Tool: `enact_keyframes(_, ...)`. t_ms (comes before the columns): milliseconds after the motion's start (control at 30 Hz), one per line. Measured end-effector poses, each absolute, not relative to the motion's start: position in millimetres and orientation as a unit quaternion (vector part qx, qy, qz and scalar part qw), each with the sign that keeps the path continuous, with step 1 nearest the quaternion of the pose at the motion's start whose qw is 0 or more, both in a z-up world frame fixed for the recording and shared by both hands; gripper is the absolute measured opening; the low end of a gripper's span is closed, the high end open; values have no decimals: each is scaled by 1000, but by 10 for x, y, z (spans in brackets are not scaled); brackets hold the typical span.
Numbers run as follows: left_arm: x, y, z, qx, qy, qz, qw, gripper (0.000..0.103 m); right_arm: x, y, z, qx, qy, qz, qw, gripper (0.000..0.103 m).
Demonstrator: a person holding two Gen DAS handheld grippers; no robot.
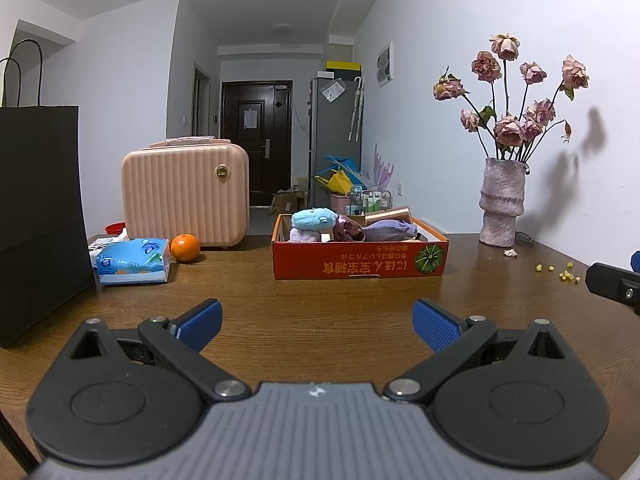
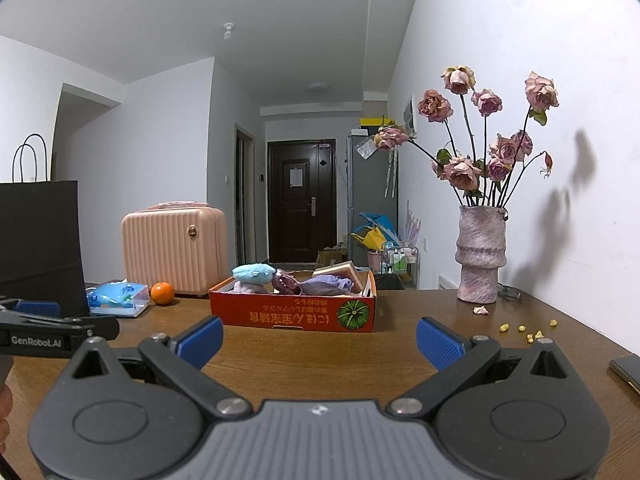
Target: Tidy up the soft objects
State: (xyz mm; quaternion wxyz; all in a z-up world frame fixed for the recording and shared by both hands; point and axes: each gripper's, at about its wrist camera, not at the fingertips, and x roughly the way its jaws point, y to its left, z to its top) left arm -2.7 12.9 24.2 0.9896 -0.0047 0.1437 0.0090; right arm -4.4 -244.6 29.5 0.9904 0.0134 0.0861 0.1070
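An orange cardboard box (image 1: 360, 260) stands on the wooden table ahead; it also shows in the right wrist view (image 2: 292, 314). It holds a light blue plush toy (image 1: 314, 218), a white fluffy item (image 1: 304, 235), a mauve cloth bundle (image 1: 384, 231) and a maroon cloth (image 1: 348, 229). The plush also shows in the right wrist view (image 2: 254, 273). My left gripper (image 1: 318, 325) is open and empty, low over the table short of the box. My right gripper (image 2: 319, 342) is open and empty, also short of the box.
A black paper bag (image 1: 38, 216) stands at the left. A tissue pack (image 1: 134, 260), an orange (image 1: 185, 248) and a pink suitcase (image 1: 186, 194) sit left of the box. A vase of dried roses (image 1: 502, 204) and yellow crumbs (image 1: 560, 272) lie at the right.
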Motion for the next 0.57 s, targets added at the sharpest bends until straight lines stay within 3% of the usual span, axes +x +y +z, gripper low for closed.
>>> enact_keyframes(567, -5, 130, 219, -4, 141, 11, 990, 103, 16, -2432, 244, 14, 94, 107, 990, 103)
